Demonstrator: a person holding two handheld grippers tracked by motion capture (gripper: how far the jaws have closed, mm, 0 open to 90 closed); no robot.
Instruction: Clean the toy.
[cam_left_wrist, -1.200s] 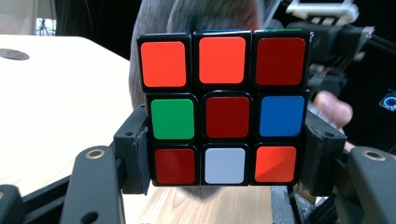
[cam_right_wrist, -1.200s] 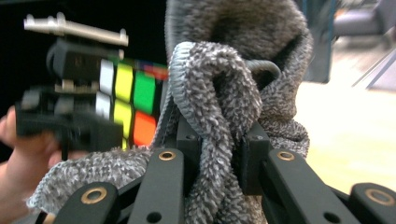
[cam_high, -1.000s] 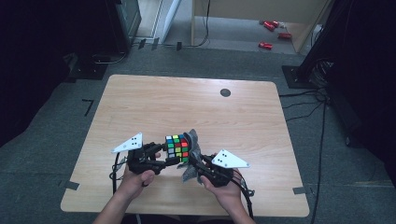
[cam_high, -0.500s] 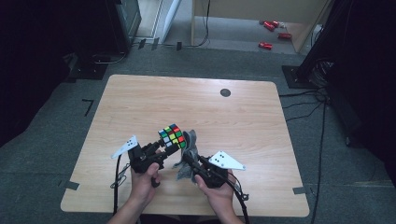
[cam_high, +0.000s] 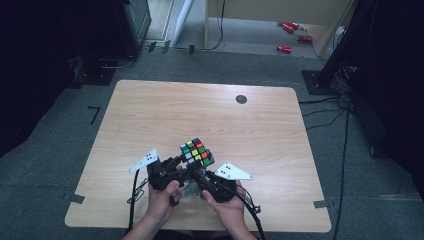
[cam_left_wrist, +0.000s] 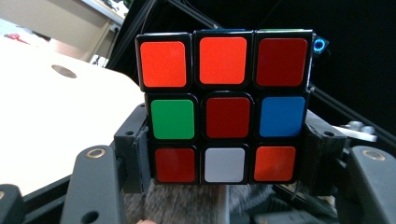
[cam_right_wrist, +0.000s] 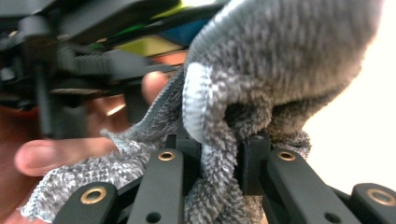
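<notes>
Scrambled cube (cam_left_wrist: 225, 109) held tilted above desk (cam_high: 150, 115); grey pile cloth (cam_right_wrist: 243, 107) bunched, pressed against cube's underside.

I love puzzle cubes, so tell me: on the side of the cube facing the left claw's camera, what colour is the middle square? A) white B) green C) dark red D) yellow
C: in the left gripper view the puzzle cube shows a dark red middle square, with green on one side of it, blue on the other and white below.

High overhead view, two close tongs-mounted views
</notes>
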